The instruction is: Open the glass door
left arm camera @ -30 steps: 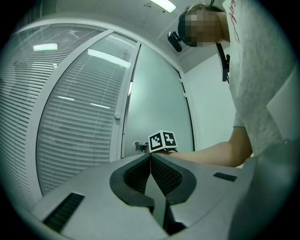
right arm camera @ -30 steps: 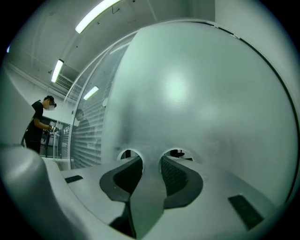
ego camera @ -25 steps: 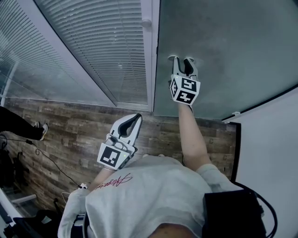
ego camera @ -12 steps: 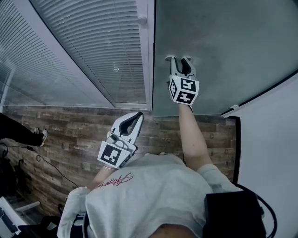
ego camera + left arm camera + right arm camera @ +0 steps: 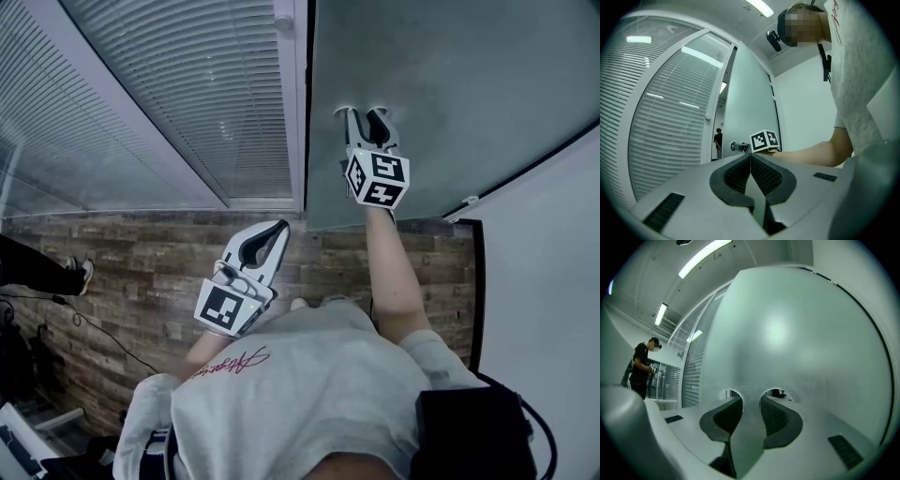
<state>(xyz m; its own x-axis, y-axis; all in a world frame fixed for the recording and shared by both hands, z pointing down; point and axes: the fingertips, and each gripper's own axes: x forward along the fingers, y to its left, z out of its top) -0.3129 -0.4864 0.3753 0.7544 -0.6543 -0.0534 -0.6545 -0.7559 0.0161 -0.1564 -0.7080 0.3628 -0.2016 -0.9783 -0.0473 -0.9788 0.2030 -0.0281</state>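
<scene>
The frosted glass door (image 5: 450, 84) fills the upper right of the head view and stands ajar. My right gripper (image 5: 366, 112) is open, its two fingertips pressed flat against the pane with nothing between them. In the right gripper view the gripper (image 5: 751, 397) faces the pane (image 5: 787, 333), which shows two clear spots where the tips touch. My left gripper (image 5: 278, 228) is shut and empty, held low near my body over the floor. Past the shut jaws of the left gripper (image 5: 750, 154) I see the door (image 5: 750, 103), its metal handle (image 5: 736, 146) and the right gripper's marker cube (image 5: 765, 140).
A glass partition with slatted blinds (image 5: 187, 94) stands left of the door, with a white frame post (image 5: 298, 112) between them. Wood-look floor (image 5: 141, 272) lies below and a white wall (image 5: 544, 281) rises at the right. Cables (image 5: 94, 328) trail at the left. A person in dark clothes (image 5: 643, 364) stands beyond.
The door has swung a little further away, and my right gripper has moved with it, still pressed on the pane. The left gripper has shifted slightly, still shut.
</scene>
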